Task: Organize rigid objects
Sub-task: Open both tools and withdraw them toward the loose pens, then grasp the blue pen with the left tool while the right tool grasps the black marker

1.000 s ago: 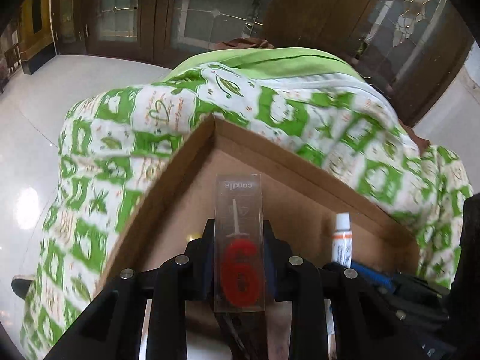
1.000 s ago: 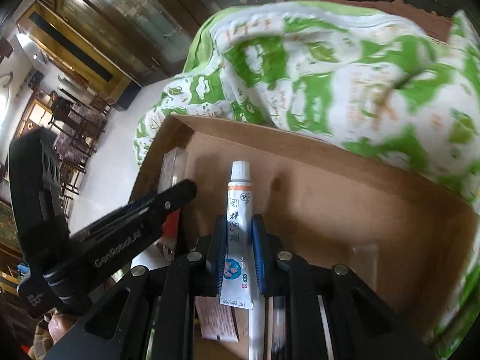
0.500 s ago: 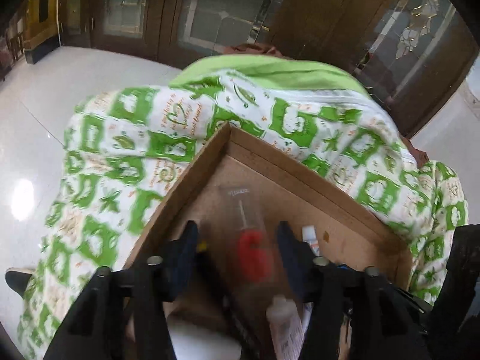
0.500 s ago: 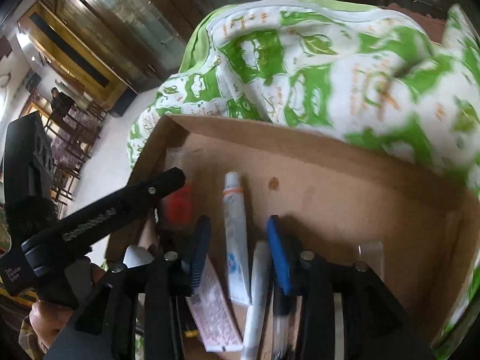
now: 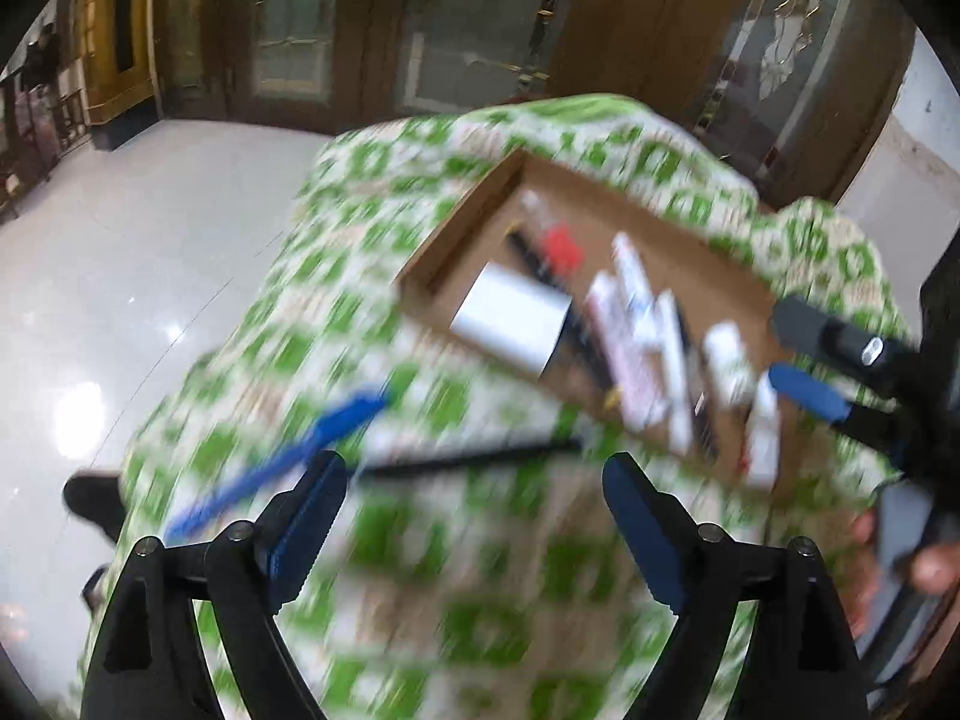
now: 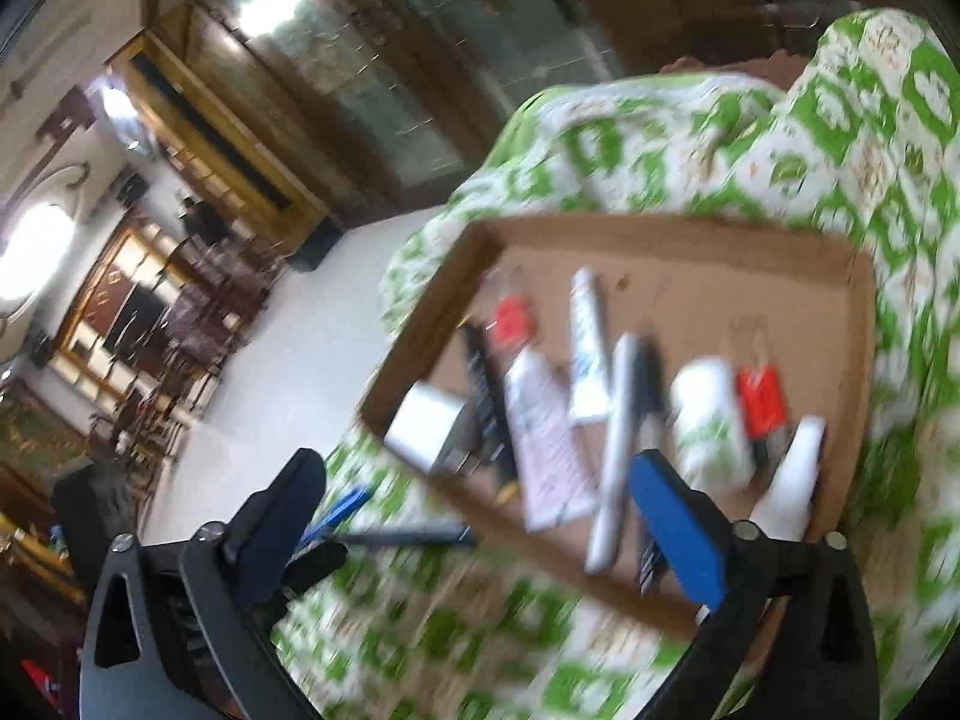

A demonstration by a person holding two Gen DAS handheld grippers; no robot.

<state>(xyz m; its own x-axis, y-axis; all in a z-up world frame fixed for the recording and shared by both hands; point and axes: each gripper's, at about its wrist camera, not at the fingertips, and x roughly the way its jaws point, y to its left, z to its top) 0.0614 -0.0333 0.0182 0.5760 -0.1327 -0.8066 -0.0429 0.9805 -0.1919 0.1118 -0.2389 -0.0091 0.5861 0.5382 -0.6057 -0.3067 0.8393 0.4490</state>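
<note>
A shallow cardboard box point(image 5: 708, 252) point(image 6: 840, 312) sits on a green-and-white cloth. It holds the red "6" candle case point(image 5: 561, 246) point(image 6: 511, 318), a white ointment tube point(image 5: 630, 273) point(image 6: 585, 348), a white block point(image 5: 510, 315) point(image 6: 423, 423), pens, a white bottle point(image 6: 708, 420) and other small items. A blue pen point(image 5: 282, 456) point(image 6: 339, 510) and a black pen point(image 5: 474, 456) point(image 6: 408, 537) lie on the cloth in front of the box. My left gripper point(image 5: 474, 534) and right gripper point(image 6: 474, 534) are both open and empty, pulled back above the cloth. Both views are blurred.
The cloth-covered table point(image 5: 336, 324) drops off at left to a shiny white floor point(image 5: 120, 276). Dark wooden glass doors point(image 5: 468, 24) stand behind. The right gripper shows at the right edge of the left wrist view point(image 5: 852, 372).
Both grippers let go of the candle case and the ointment tube inside the box, opened wide, and pulled back and up away from the box.
</note>
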